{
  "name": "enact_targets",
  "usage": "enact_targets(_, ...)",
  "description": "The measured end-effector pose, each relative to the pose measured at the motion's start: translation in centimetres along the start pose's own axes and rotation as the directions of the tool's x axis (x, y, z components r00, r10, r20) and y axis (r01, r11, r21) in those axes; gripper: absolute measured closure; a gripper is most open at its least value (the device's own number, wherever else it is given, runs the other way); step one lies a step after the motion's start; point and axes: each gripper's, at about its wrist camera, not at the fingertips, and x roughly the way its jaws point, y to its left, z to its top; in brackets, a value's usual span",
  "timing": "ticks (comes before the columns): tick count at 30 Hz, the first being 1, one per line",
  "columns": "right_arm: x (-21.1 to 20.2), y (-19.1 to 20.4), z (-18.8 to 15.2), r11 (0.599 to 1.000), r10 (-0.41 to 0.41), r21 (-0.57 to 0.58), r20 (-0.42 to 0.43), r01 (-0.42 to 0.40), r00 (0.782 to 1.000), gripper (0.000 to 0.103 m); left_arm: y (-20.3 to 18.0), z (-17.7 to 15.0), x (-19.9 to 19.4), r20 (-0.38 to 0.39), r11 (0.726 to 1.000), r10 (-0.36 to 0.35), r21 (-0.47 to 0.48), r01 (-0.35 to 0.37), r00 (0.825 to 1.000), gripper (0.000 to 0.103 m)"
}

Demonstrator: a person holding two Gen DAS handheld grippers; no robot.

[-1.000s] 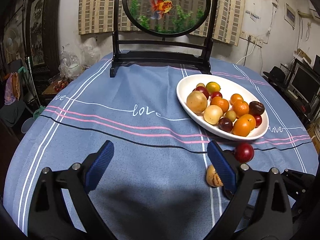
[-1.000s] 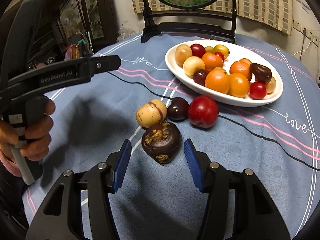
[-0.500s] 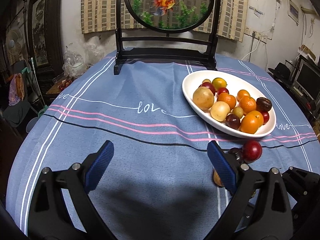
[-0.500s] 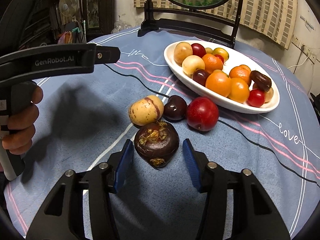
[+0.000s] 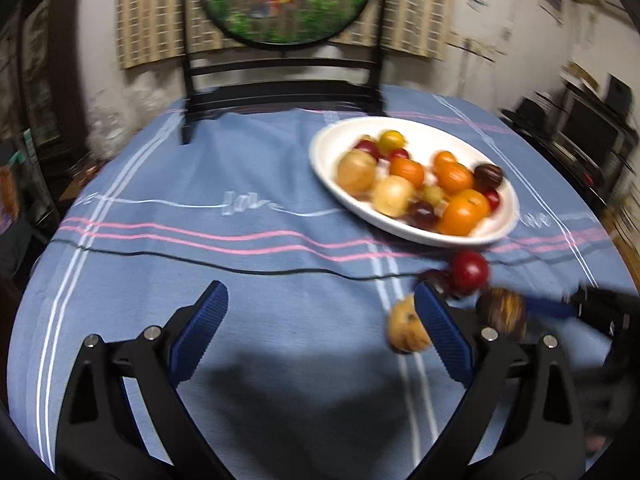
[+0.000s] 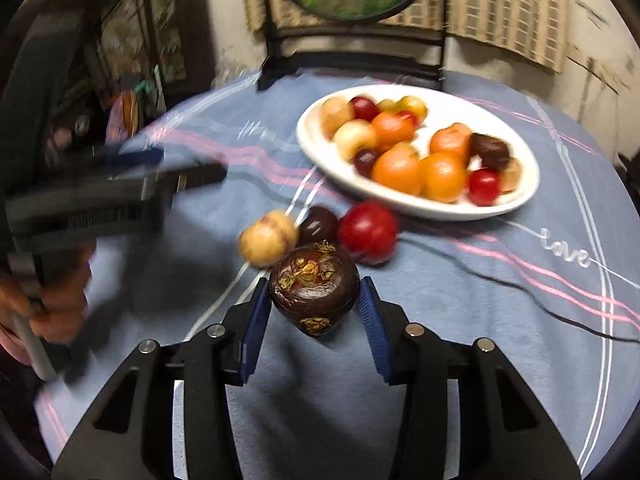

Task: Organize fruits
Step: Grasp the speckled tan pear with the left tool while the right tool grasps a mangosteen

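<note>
Mangosteen [image 6: 314, 290]: dark, round, no clear long axis; its patchy yellow-brown crown faces up and slightly toward the camera.
Right gripper [image 6: 314, 308]: jaws closing, blue pads against both flanks of the mangosteen, which sits at the fingertips in front of the plate's near rim.
Left gripper [image 5: 320, 320]: spread wide, nothing between its pads, hanging over bare cloth.
Neighbours: yellow fruit [image 6: 268, 242], small dark plum [image 6: 318, 224] and red plum [image 6: 368, 232] sit just behind the mangosteen, between it and the white plate [image 6: 516, 200].
Plate: crowded with fruit; bare rim at its far right.
Open room: blue tablecloth [image 5: 240, 280] lies clear left of the plate.
</note>
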Motion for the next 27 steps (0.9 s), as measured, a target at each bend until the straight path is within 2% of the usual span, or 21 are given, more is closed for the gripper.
enact_targets(3,-1.0,-1.7,0.2,0.998,-0.015,0.060,0.026,0.013,1.000,0.057,-1.7,-0.5,0.0,-0.013,0.996,-0.054,0.075,0.055,0.998,0.009)
enact_targets(6,-1.3,-2.6,0.0,0.995,-0.030,0.099,0.026,0.027,0.999,0.057,-3.3,-1.1,0.0,-0.012,0.986,-0.073,0.148,0.074,0.997,0.018)
enact_targets(9,-1.3,-2.5,-0.1,0.995,-0.029,0.100,0.023,0.026,0.999,0.057,-4.0,-1.6,0.8,-0.045,0.981,-0.096,0.165,0.102,0.994,0.033)
enact_targets(11,-1.3,-2.3,-0.2,0.995,-0.025,0.096,0.020,0.023,0.999,0.057,-4.0,-1.9,1.6,-0.078,0.982,-0.099,0.155,0.110,0.992,0.048)
enact_targets(14,-1.3,-2.2,-0.2,0.995,-0.021,0.094,0.020,0.019,1.000,0.057,-3.8,-2.1,1.9,-0.092,0.980,-0.134,0.135,0.145,0.987,0.051)
enact_targets(21,-1.1,-2.5,-0.1,0.995,-0.022,0.098,0.016,0.021,1.000,0.057,-4.7,-2.3,2.7,-0.088,0.971,-0.146,0.176,0.160,0.985,0.052)
enact_targets(25,-1.2,-2.5,-0.1,0.995,-0.023,0.102,0.016,0.021,1.000,0.057,-4.7,-2.3,3.8,-0.127,0.971,-0.156,0.164,0.176,0.979,0.062)
enact_targets(27,-1.3,-2.5,-0.1,0.995,-0.021,0.101,0.019,0.019,1.000,0.057,-4.8,-2.5,4.1,-0.136,0.970,-0.155,0.165,0.177,0.978,0.064)
